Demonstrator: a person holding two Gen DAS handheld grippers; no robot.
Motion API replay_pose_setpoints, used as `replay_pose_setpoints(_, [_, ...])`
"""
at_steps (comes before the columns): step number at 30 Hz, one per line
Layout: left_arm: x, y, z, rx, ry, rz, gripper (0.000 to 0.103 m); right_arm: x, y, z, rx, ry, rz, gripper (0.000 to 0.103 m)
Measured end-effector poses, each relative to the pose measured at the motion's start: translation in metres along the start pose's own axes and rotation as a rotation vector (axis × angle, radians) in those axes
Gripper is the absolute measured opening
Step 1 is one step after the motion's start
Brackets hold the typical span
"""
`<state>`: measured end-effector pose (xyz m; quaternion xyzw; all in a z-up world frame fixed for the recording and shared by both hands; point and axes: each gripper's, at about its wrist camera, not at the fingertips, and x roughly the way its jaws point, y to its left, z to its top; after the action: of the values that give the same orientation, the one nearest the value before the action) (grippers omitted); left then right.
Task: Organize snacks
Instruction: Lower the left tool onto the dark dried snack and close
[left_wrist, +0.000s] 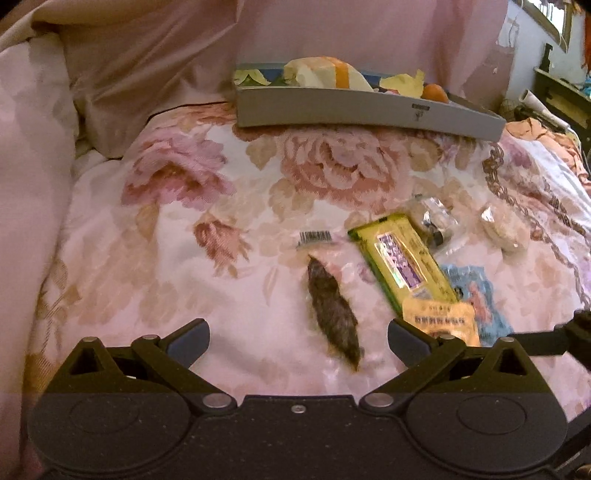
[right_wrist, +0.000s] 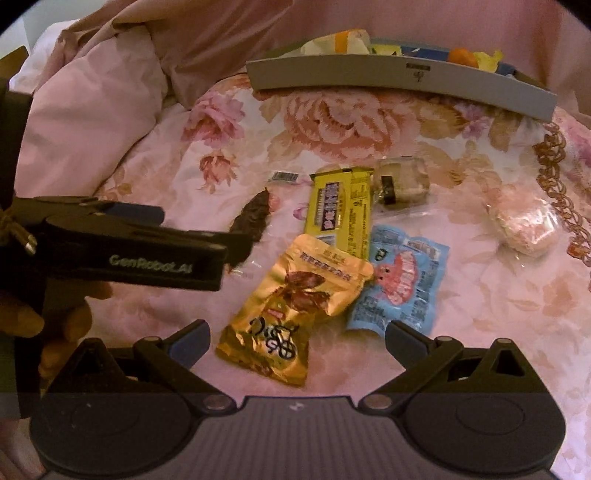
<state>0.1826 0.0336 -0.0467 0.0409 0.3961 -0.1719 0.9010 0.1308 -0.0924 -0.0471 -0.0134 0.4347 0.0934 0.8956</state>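
- Left claw (left_wrist: 298, 341): jaws wide apart, nothing held, hovering over the clear-wrapped dark snack (left_wrist: 332, 310) on the bed (left_wrist: 147, 221).
- Right claw (right_wrist: 297, 343): also gaping and empty, above the gold pouch (right_wrist: 291, 306).
- Yellow bar (right_wrist: 341, 206), blue packet (right_wrist: 402, 280) and clear-wrapped snacks lie loose alongside.
- Grey tray (right_wrist: 369, 79) sits well beyond, part-filled.
- Step looks like pre-grasp; next: lower and close on one packet.
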Motion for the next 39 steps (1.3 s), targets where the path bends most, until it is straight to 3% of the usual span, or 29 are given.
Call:
replay_pose_setpoints(5, [0.016, 0.004, 0.008, -0.011, 0.015, -0.013, 0.102, 0.010, 0.007, 0.009, -0.015, 0.024, -0.007, 0.103])
replay_pose_setpoints(9, [0.023, -0.002, 0.011, 0.055, 0.014, -0.001, 0.100, 0.018, 0.019, 0.010, -0.090, 0.050, -0.068, 0.103])
replay_pose_setpoints(13, [0.022, -0.001, 0.010, 0.053, -0.010, -0.008, 0.085, 0.019, 0.027, 0.005, -0.151, 0.047, -0.116, 0.098])
replay_pose_setpoints(21, [0.017, 0.007, 0.012, -0.005, -0.023, -0.043, 0.053, 0.007, 0.022, -0.008, -0.215, 0.006, -0.149, 0.079])
replay_pose_setpoints(24, [0.016, 0.004, 0.012, -0.002, -0.013, -0.080, 0.052, 0.002, 0.014, -0.014, -0.208, -0.012, -0.152, 0.074])
replay_pose_setpoints(27, [0.021, -0.001, 0.011, 0.015, 0.012, -0.096, 0.061, -0.003, 0.009, -0.019, -0.220, -0.038, -0.151, 0.072])
replay_pose_setpoints(31, [0.023, -0.005, 0.009, 0.046, 0.008, -0.075, 0.055, -0.007, 0.009, -0.024, -0.251, -0.076, -0.145, 0.067])
replay_pose_setpoints(39, [0.015, -0.005, 0.004, -0.006, 0.034, -0.059, 0.051, -0.011, 0.001, -0.026, -0.245, -0.096, -0.135, 0.066])
